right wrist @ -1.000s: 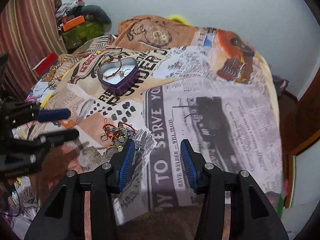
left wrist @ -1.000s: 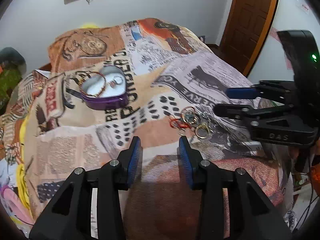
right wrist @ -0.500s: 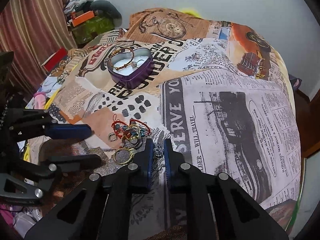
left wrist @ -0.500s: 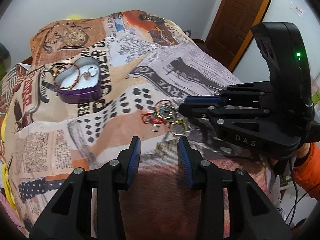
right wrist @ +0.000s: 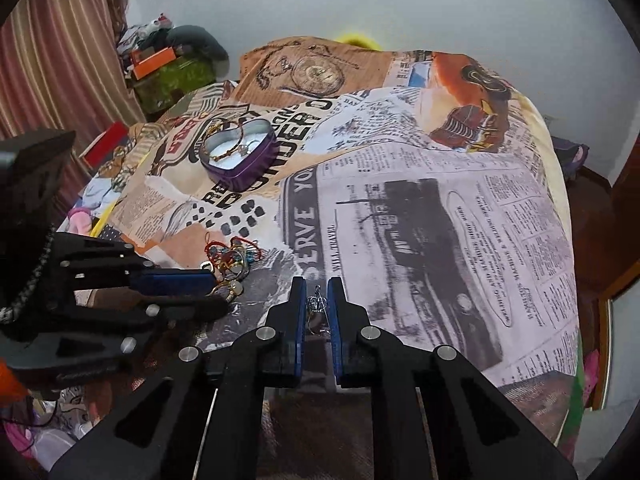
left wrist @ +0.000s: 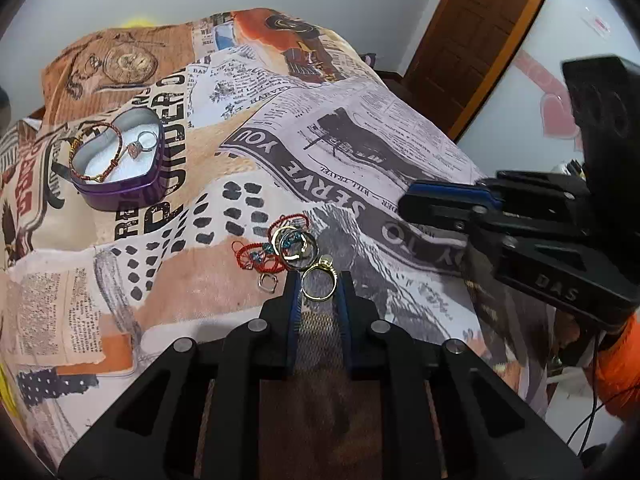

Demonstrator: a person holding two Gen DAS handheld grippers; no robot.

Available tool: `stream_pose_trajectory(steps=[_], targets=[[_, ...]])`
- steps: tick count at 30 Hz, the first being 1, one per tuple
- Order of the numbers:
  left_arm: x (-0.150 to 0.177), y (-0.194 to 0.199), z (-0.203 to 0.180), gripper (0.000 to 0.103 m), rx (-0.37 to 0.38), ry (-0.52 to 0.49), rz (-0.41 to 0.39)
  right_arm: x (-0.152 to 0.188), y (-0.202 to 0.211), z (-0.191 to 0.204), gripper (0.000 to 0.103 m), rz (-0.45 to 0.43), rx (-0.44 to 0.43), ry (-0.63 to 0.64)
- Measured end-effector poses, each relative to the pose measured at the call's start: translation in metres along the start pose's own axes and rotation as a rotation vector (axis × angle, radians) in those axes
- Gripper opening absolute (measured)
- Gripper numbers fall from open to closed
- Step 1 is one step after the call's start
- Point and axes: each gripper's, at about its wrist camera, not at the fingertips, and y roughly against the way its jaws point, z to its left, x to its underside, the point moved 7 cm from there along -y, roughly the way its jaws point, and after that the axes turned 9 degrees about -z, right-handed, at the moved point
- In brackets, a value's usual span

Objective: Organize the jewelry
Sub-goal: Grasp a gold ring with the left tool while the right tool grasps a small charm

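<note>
Now my left gripper (left wrist: pixel 318 280) jaws have just closed around a gold ring (left wrist: pixel 319 285), while my right gripper (right wrist: pixel 317 298) clamps a silver earring (right wrist: pixel 316 305), heart tin (left wrist: pixel 120 160) at ten o'clock.

Left tongs (left wrist: pixel 318 288) have just been closing; right tongs (right wrist: pixel 317 300) stand clamped, both angled downward.

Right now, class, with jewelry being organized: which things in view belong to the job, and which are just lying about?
Belongs to the job:
- heart-shaped tin
- jewelry pile
- gold ring between the left claw fingers
- silver piece in the right claw

Just lying about:
- printed bedspread
- wooden door
- green box
- striped curtain
</note>
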Motion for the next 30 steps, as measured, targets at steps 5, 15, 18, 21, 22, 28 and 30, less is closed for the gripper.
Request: stream_pose_trajectory(steps=[5,15,18,21,22,28,30], targets=[[-0.001,0.003,-0.006,0.0,-0.017,-0.021,-0.017,0.0,0.005,-0.003,0.01,-0.012,0.002,-0.008],[0.003,0.013,-0.005,0.005,-0.04,-0.029,-0.007,-0.01,0.017,0.002,0.01,-0.044,0.009,0.004],[0.005,0.014,-0.006,0.025,-0.04,-0.041,-0.001,-0.011,0.017,0.003,0.01,-0.044,0.007,0.003],[0.004,0.008,-0.005,0.026,-0.034,-0.028,0.005,-0.01,0.015,0.003,0.01,-0.042,0.004,-0.003],[0.003,0.006,-0.003,0.026,-0.032,-0.017,0.005,-0.01,0.015,0.003,0.01,-0.041,0.002,-0.005],[-0.008,-0.007,0.006,0.026,-0.04,0.03,-0.007,-0.008,0.014,0.005,0.01,-0.04,0.002,0.0],[-0.009,-0.01,0.005,0.026,-0.051,0.013,-0.017,-0.008,0.014,0.005,0.01,-0.039,0.003,0.003]])
